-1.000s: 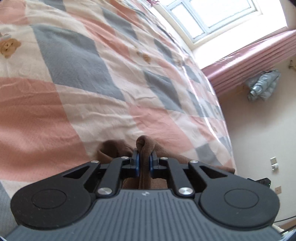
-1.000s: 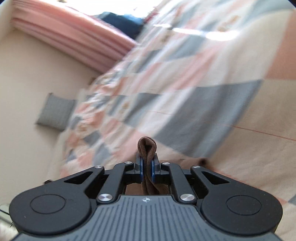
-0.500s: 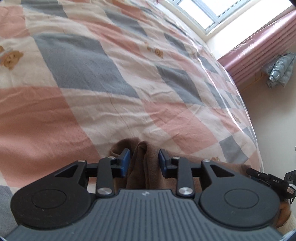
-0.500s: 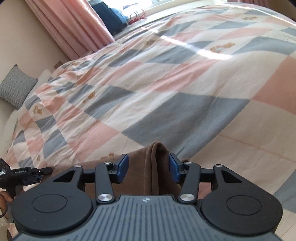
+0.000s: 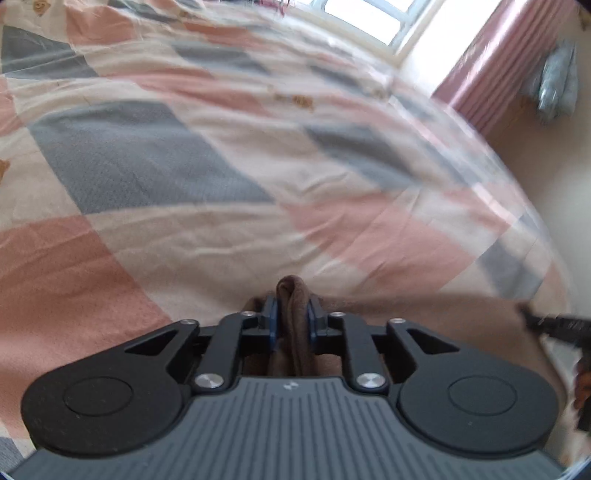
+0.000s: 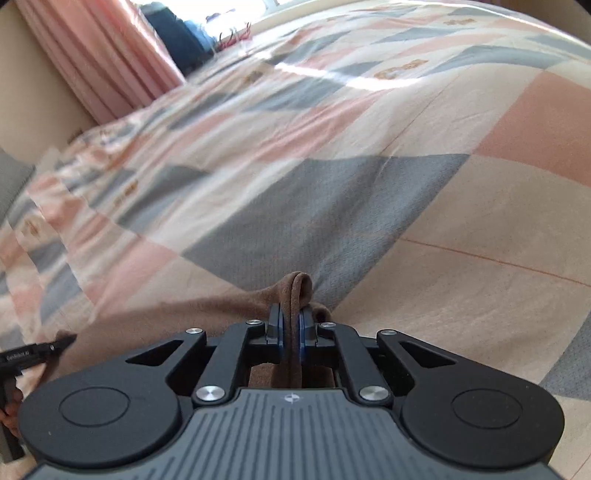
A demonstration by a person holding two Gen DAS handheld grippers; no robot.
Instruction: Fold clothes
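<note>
A brown garment [image 5: 424, 317] lies on the checked bedspread [image 5: 184, 166], stretched between my two grippers. My left gripper [image 5: 291, 317] is shut on a bunched fold of it that pokes up between the blue pads. In the right wrist view the same garment [image 6: 177, 317] runs off to the left, and my right gripper [image 6: 291, 325] is shut on a thin folded edge. Each view catches the other gripper's black tip: the right one [image 5: 554, 326] at the right edge, the left one [image 6: 33, 356] at the left edge. Both views are motion-blurred.
The pink, grey and cream bedspread [image 6: 443, 203] spreads out ahead of both grippers. Pink curtains [image 5: 498, 66] hang beside a bright window [image 5: 369, 14]. A grey cushion [image 6: 11, 181] sits at the far left, and a dark blue item [image 6: 177, 33] lies by the curtain [image 6: 103, 55].
Both grippers were shut on the garment, opened half a second ago, and have closed again on new folds. Both cameras have shifted over the bed.
</note>
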